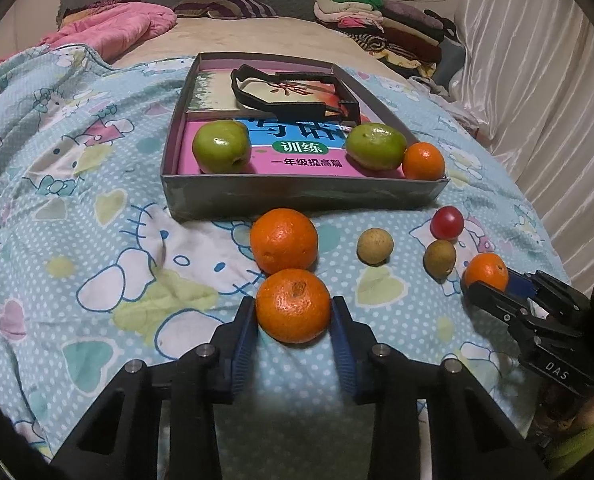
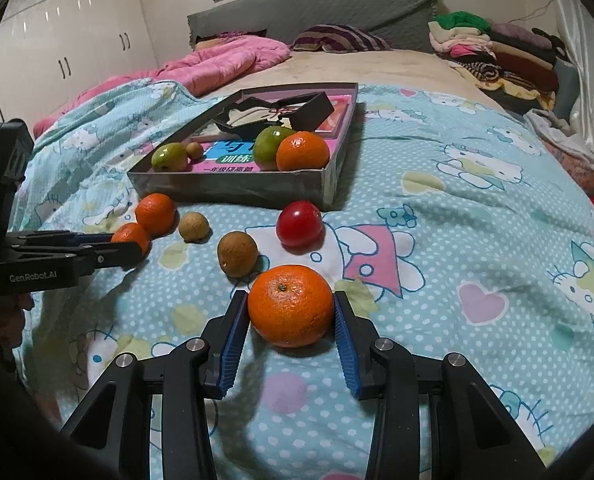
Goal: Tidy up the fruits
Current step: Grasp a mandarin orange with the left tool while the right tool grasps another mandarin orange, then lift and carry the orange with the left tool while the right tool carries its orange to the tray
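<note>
On the bedspread (image 1: 97, 208), a soft quilted cotton in pale blue with white dots and cartoon cats, sits one shallow rectangular cardboard tray (image 1: 297, 194), grey-walled, lined with a glossy pink booklet (image 1: 305, 158). In it I count two smooth green apples (image 1: 222, 152), one orange (image 1: 423, 161), one small brown fruit seen only from my right camera (image 2: 195, 150), and one black plastic frame (image 1: 293, 96). Loose in front of the tray lie four more oranges, pebbled and round, two dull brown longan-like fruits (image 1: 375, 246), and one glossy red fruit (image 1: 447, 222). My left gripper (image 1: 293, 312) is clamped on one orange (image 1: 293, 305), blue ribbed pads pressing both flanks, with another orange (image 1: 284, 240) touching it just behind. My right gripper (image 2: 291, 312) is likewise clamped on a further orange (image 2: 291, 305), which rests on the spread near one brown fruit (image 2: 238, 253).
</note>
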Motion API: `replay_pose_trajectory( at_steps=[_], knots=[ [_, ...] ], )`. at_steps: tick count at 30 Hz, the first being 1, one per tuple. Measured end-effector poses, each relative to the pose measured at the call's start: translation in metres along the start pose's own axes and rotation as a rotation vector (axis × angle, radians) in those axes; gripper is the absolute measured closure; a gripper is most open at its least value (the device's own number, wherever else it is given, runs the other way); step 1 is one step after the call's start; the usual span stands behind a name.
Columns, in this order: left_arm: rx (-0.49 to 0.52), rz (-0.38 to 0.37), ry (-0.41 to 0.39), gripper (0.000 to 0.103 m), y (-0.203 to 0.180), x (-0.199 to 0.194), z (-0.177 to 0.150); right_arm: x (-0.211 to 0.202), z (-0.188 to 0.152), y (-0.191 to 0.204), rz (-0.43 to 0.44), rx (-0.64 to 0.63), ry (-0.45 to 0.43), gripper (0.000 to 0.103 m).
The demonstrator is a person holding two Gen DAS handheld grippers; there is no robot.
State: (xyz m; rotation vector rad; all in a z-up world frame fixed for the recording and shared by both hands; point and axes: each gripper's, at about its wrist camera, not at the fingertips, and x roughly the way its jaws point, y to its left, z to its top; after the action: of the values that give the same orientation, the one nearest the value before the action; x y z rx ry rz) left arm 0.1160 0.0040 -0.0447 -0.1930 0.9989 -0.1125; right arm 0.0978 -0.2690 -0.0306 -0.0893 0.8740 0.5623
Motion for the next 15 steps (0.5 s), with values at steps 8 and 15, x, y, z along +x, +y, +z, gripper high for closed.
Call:
replay_pose_trajectory(
  at_steps=[8,15],
  knots=[
    [-0.013,-0.009,0.001,0.066,0.009,-0.021,-0.004,-0.006,0.002,0.002,0.018,0.002,-0.026,0.061],
    [-0.029,0.015,-0.042,0.066,0.021,-0.041,0.003,-0.012,0.004,0.009,0.028,-0.014,-0.044,0.061]
  ],
)
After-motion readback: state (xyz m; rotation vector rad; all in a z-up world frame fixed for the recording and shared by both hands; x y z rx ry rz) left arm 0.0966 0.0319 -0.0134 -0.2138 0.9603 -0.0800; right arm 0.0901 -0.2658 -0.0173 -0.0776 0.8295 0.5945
